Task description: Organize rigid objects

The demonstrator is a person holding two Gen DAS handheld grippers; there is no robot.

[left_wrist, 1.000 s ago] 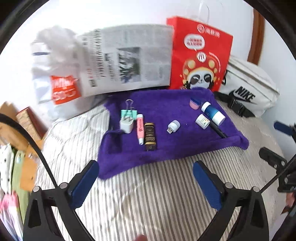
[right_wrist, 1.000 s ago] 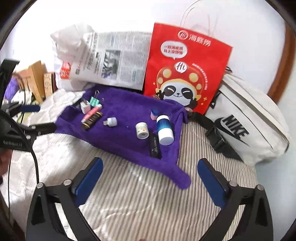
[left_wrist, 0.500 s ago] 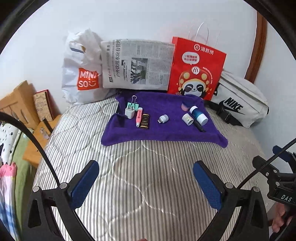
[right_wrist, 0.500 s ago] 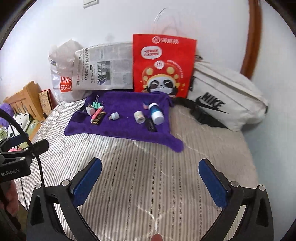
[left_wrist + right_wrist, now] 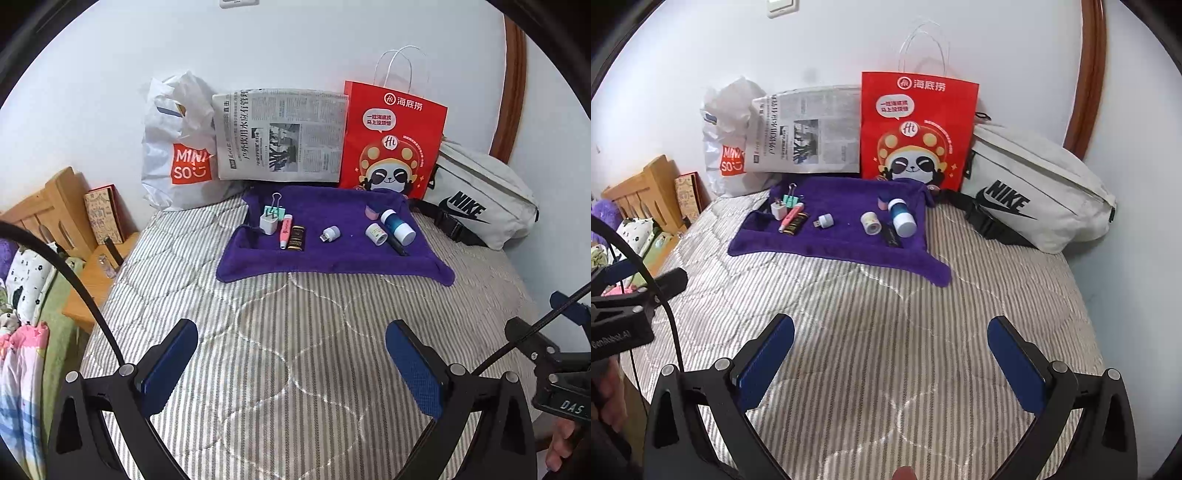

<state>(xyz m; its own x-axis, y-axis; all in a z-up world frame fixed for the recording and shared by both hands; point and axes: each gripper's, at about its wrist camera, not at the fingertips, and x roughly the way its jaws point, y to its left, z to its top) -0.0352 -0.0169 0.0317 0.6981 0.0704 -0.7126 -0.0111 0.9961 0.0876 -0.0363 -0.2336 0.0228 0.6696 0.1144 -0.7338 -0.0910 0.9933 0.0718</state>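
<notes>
Newspaper, red paper bag and white waist bag line the wall.

1. My left gripper is spread wide, its blue pads far apart with nothing between them.
2. My right gripper is spread just as wide, also empty.
3. Each shows at the edge of the other's view, so they hang side by side, well apart.
4. Fingers of my right hand curl round its handle.

Three bags, one newspaper, one purple cloth, nine small items.
</notes>
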